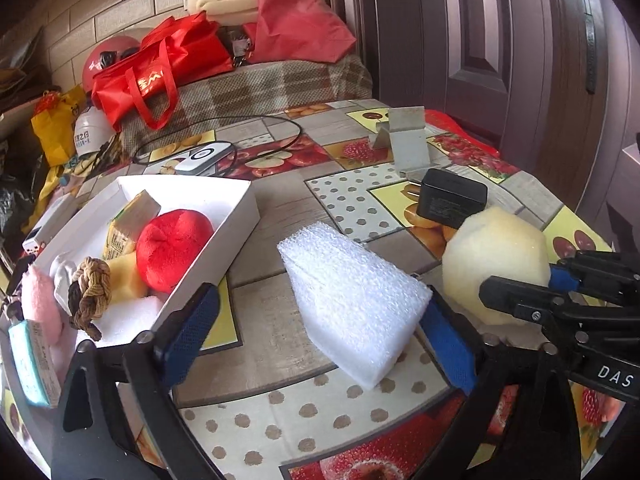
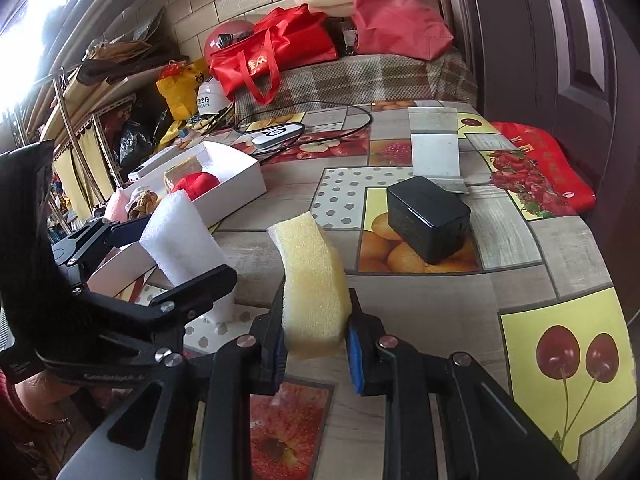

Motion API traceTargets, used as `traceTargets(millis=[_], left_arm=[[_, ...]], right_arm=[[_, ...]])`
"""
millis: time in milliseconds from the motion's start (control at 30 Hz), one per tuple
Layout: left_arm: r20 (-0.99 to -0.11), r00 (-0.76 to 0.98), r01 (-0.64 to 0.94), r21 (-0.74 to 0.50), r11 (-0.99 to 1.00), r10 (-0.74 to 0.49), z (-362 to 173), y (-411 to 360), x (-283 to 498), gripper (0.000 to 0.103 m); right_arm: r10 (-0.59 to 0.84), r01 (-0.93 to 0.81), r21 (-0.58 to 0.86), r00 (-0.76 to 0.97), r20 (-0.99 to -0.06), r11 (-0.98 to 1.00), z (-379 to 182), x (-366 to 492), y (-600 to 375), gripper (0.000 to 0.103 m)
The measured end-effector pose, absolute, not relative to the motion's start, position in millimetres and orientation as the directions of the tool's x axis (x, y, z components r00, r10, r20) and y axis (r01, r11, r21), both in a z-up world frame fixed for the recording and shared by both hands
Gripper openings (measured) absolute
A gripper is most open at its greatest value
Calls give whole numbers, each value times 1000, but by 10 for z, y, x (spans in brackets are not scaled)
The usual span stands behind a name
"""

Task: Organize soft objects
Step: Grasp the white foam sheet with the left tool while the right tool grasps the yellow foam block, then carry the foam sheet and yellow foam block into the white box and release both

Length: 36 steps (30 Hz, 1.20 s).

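A white foam block (image 1: 352, 300) lies on the table between the fingers of my left gripper (image 1: 320, 336), which is open around it; the right pad (image 1: 448, 344) touches it and the left pad (image 1: 188, 332) stands apart. The block also shows in the right wrist view (image 2: 180, 240). My right gripper (image 2: 316, 344) is shut on a yellow sponge (image 2: 312, 280), which also shows in the left wrist view (image 1: 496, 260). A white box (image 1: 244, 208) at left holds a red plush (image 1: 172, 248), a brown braided tie (image 1: 90, 292) and other soft pieces.
A black charger (image 2: 428, 220) and a metal phone stand (image 2: 434, 148) stand on the fruit-patterned tablecloth. A white device with a black cable (image 1: 204, 156) lies behind the box. Red bags (image 1: 160, 68) and clutter sit on the bench beyond. A door is at right.
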<state>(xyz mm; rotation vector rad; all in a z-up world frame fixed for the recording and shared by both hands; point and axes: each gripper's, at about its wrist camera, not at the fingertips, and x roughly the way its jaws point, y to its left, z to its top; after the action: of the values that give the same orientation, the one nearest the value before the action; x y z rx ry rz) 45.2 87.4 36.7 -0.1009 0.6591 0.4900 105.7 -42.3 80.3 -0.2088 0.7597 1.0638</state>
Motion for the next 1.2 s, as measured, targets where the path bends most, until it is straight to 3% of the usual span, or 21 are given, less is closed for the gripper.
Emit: traceTargets(millis=[33,67,200,467,1000,1200], left_arm=[[-620,683,-458,49,888,386,354,895,463,55],[-625,695,-437,23,899,354,350,911,455,46],[-592,753,-375,-27,927,288,386,873,370,44],[-469,818,-342,71,937,333,533,572,181,44],[-354,872,-358,10,934,338,638,626,-262,44],[-327,883,-354,4,935,336,651,623,-408,44]], right_arm=[[712,-844,202,263,-651,496,802,1069,-432,24],[714,-841,207,263,-649,499,802,1081,-441,24],[719,-839,209,271,-640,503,817,1072,-454,24],[713,-837,135,354,-605,530,894,967,-480,24],[686,-761,-3,586,-431,648,1087,543,-661,25],[695,-760,15,586,-417,650,1095,443,-657,25]])
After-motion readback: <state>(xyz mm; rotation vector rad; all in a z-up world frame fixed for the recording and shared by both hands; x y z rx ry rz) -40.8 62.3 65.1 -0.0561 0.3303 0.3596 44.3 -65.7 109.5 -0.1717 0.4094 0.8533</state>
